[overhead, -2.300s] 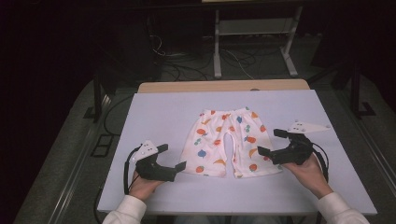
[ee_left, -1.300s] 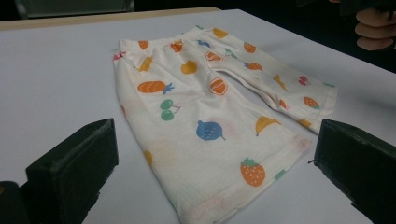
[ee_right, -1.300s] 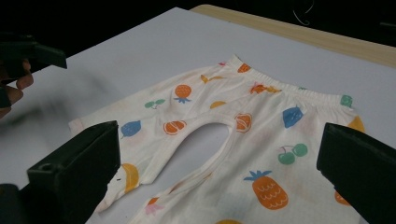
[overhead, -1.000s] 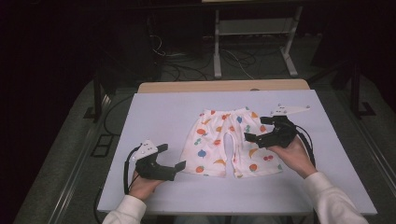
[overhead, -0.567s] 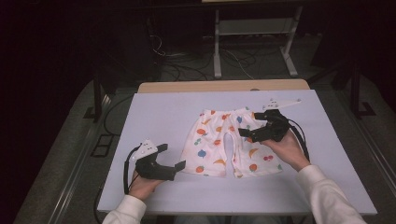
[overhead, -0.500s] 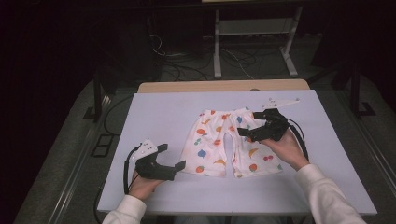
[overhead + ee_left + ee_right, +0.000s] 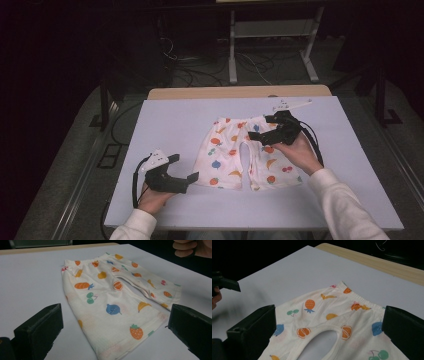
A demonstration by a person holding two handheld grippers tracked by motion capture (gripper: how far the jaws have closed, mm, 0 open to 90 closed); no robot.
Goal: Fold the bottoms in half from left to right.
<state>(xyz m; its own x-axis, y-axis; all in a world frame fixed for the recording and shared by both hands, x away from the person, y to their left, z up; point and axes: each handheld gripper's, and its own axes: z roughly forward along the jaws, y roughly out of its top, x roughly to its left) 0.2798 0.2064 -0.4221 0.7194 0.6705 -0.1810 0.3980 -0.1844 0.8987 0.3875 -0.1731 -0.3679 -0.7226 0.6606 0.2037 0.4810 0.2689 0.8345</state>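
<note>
Over the far half of the small cream cotton shorts printed with fruit (image 7: 243, 154), the right gripper (image 7: 261, 133) now hangs, where a couple of seconds ago it waited off the garment's right edge, beside the hem of that leg. It has travelled inward and away from the person, to a spot above the crotch just short of the waistband — its own view looks straight down on the curved seam between the legs and on the elastic band beyond. Its jaws stand spread wide, nothing between them, and I cannot tell whether they touch the cloth. My reading: the hand has picked its grasp point near the waistband or crotch, and a fold or a lift is about to start.

The left gripper (image 7: 182, 167) has not shifted in that time; it sits near the person, just off the hem of the left leg, jaws likewise spread and empty.

The shorts lie flat on the pale lilac counter (image 7: 170, 120), a little right of its middle. Their long axis runs from the person toward the far edge — waistband pointing away, both leg openings toward the person, legs splayed slightly apart.
</note>
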